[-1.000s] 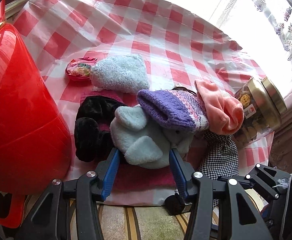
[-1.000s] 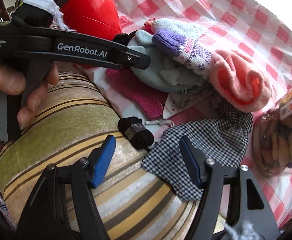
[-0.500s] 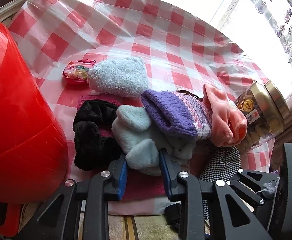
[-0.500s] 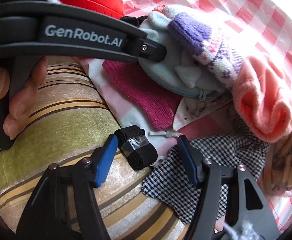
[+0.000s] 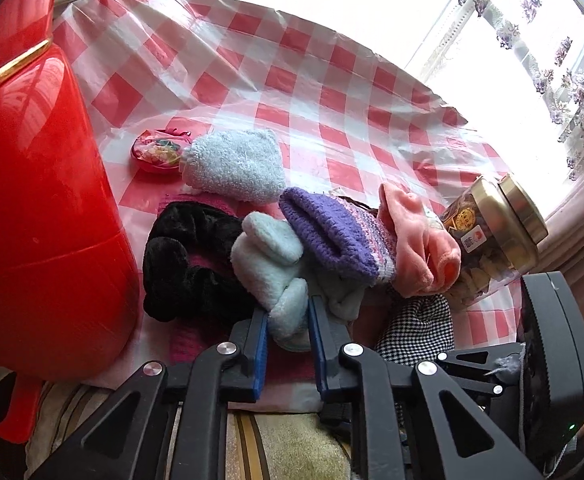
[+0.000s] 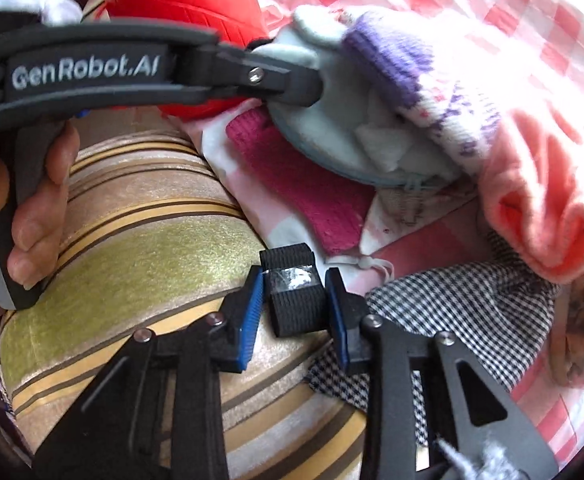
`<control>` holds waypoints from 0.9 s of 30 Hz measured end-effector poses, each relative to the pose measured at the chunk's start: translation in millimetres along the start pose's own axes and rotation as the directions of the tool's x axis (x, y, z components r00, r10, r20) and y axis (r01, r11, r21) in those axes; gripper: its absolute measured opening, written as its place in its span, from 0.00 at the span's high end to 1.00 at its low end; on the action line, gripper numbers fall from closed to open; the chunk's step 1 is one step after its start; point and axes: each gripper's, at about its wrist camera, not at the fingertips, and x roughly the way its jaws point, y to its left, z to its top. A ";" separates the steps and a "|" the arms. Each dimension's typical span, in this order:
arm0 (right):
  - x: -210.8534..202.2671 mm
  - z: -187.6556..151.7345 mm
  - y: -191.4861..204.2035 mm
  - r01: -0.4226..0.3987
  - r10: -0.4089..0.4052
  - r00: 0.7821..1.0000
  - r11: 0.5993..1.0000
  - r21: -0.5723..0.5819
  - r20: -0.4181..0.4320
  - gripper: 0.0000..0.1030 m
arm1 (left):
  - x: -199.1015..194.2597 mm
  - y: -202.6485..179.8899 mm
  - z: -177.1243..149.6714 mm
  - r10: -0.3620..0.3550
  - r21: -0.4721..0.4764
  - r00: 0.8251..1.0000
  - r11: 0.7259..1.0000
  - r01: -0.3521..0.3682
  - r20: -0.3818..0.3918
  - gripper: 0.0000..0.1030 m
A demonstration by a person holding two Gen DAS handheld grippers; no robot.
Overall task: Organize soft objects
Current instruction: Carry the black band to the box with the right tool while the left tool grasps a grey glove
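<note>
A pile of soft things lies on the checked tablecloth point(image 5: 292, 80): a light blue plush pouch point(image 5: 267, 264), a purple knit item point(image 5: 332, 232), a pink fleece item point(image 5: 424, 248), a black furry scrunchie point(image 5: 187, 264), a fluffy blue mitt point(image 5: 235, 166) and a houndstooth cloth point(image 5: 416, 332). My left gripper point(image 5: 287, 320) is shut on the plush pouch's near edge. My right gripper point(image 6: 292, 300) has closed around a rolled black elastic band point(image 6: 292, 296) on the striped cushion point(image 6: 151, 256); its pads touch the roll's sides.
A big red plastic container point(image 5: 39, 200) stands at the left. A clear jar with a gold lid point(image 5: 496, 236) lies at the right. A small pink round pouch point(image 5: 155, 152) lies behind the pile. A magenta knit cloth point(image 6: 308, 196) lies under the pouch.
Both grippers have closed: the left on the plush pouch, the right moved forward and closed around the black elastic roll.
</note>
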 end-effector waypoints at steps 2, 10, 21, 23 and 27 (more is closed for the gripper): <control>-7.8 -3.2 -0.2 0.001 -0.001 1.000 1.000 0.013 0.020 0.67 | -5.1 0.8 -2.1 -0.002 -0.007 1.000 1.000 0.002 0.009 0.82; -43.9 -26.4 -11.9 0.028 -0.039 0.993 0.995 0.091 0.113 0.67 | -42.5 -5.4 -11.1 0.007 0.007 0.994 1.000 -0.008 0.106 0.84; -94.8 -56.6 -21.6 0.059 -0.113 0.967 0.972 0.228 0.230 0.67 | -89.9 -9.6 -13.6 0.020 0.014 0.980 1.000 -0.023 0.196 0.85; -105.7 -60.7 -23.8 0.058 -0.125 0.960 0.964 0.260 0.249 0.67 | -99.2 -13.9 -13.4 0.019 0.026 0.976 0.999 -0.025 0.215 0.86; -113.7 -72.5 -26.8 0.071 -0.166 0.946 0.943 0.325 0.277 0.67 | -113.2 -25.9 -11.3 0.003 0.056 0.972 0.998 -0.016 0.236 0.86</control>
